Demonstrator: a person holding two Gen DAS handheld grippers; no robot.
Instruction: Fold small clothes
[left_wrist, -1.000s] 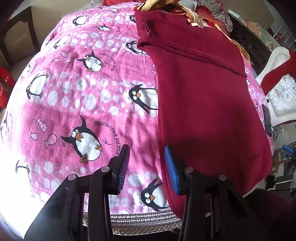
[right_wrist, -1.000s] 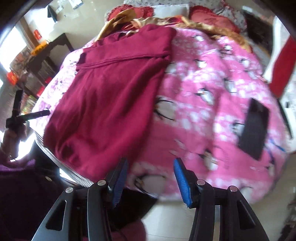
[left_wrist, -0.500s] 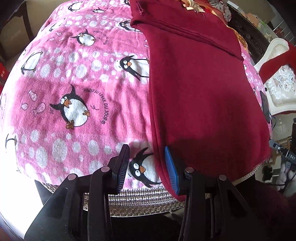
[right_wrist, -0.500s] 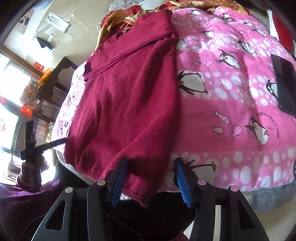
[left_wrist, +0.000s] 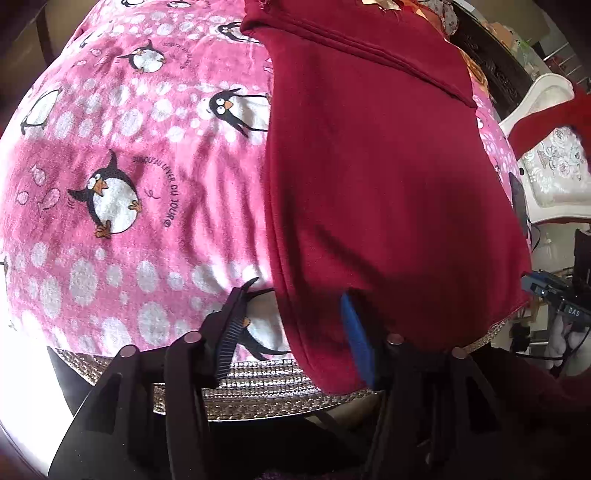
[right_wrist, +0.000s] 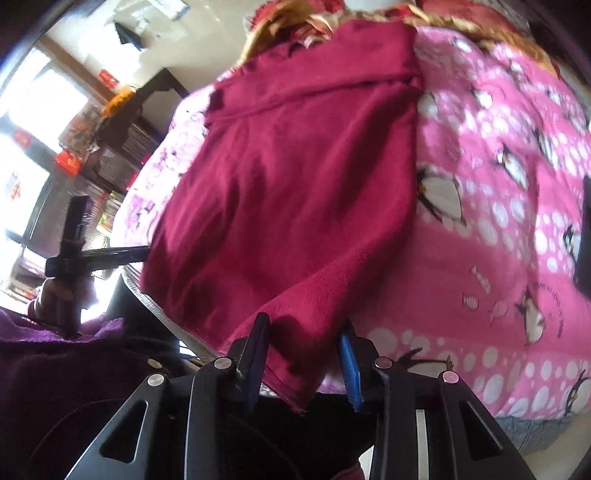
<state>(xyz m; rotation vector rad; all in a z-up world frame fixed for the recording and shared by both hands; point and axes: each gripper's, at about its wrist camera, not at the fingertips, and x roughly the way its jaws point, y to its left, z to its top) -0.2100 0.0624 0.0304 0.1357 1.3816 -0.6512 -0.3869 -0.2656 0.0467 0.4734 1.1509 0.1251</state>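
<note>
A dark red fleece garment lies flat along a pink penguin blanket, its near hem hanging over the front edge. My left gripper is open, its jaws standing either side of the garment's near left corner. In the right wrist view the same garment fills the middle. My right gripper is open with the near right corner of the hem lying between its jaws. The left gripper also shows far left in the right wrist view.
A silver woven trim runs along the bed's front edge. A flat black device lies on the blanket at the right. A white chair stands to the right, dark furniture to the left. Gold and red fabrics pile at the far end.
Both grippers have moved forward onto the garment's near hem. Each now has a corner between its open jaws; a second ago the right one was over the bare blanket.
</note>
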